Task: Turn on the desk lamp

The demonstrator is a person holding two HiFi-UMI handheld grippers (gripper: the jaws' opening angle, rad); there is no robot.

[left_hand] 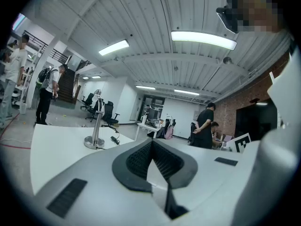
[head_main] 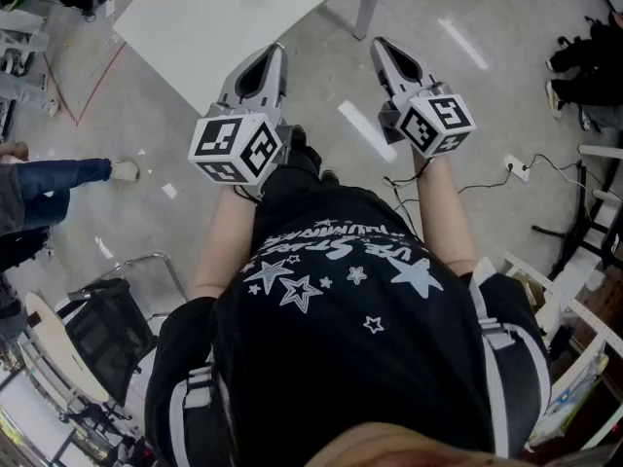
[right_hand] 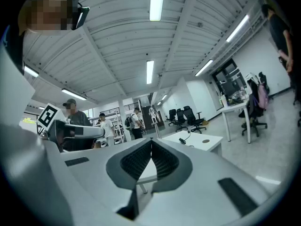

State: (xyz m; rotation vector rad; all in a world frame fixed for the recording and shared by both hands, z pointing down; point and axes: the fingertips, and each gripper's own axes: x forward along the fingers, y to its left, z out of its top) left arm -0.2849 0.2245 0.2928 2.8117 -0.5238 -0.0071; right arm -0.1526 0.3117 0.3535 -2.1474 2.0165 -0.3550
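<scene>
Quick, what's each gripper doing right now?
Left gripper: closed, holding nothing.
Right gripper: closed, holding nothing.

The smooth, matt grey plastic shells of the left gripper (left_hand: 152, 142) and the right gripper (right_hand: 151, 141) are lined with black ribbed pads (left_hand: 138, 160) of a rubbery look. The slim silver desk lamp (left_hand: 95, 126) is finished in shiny polished metal, base and post alike. The white rectangular table (head_main: 214, 27) is surfaced smooth and matt. The grey floor (head_main: 467, 95) is polished to a gloss, and light streaks are reflected in it.
</scene>
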